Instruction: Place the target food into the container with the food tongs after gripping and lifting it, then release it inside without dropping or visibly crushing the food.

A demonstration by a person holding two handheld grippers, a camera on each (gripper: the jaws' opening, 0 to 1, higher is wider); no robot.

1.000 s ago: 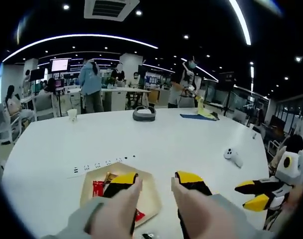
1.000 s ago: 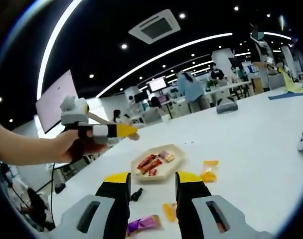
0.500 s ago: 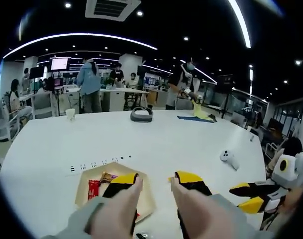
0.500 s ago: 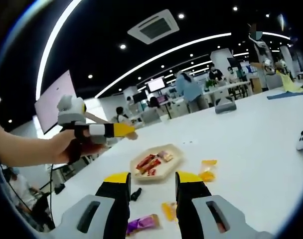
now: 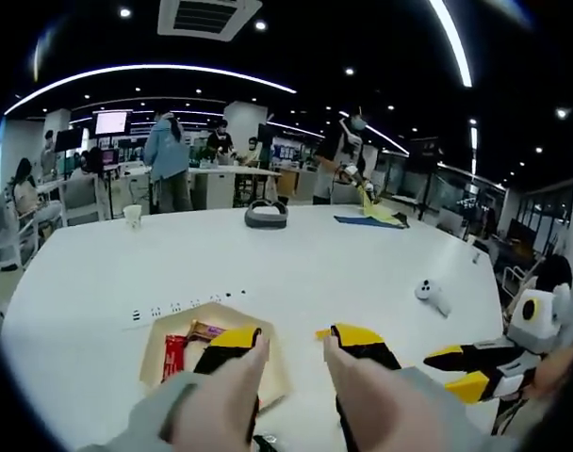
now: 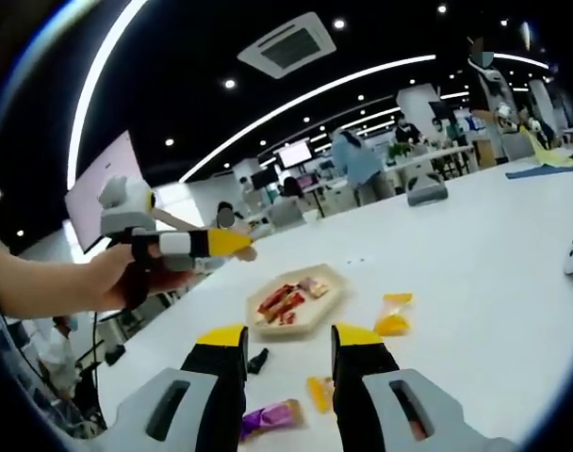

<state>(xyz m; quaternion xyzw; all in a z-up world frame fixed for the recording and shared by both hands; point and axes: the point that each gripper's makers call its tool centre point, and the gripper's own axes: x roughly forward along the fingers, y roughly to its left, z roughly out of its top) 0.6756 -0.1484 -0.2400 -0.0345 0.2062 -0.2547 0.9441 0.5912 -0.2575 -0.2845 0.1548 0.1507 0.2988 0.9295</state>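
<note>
White table (image 6: pixel 475 282) holds snack tray (image 6: pixel 296 301), scattered wrappers (image 6: pixel 392 325).

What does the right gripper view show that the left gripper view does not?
Right gripper view alone: loose wrapped snacks on the table, a purple one and orange ones, plus the left tool held up in a hand. Left gripper view alone: a paper cup, a headset and the right tool at the right edge. Both share the white table, the tray holding red snacks, and a white controller.
</note>
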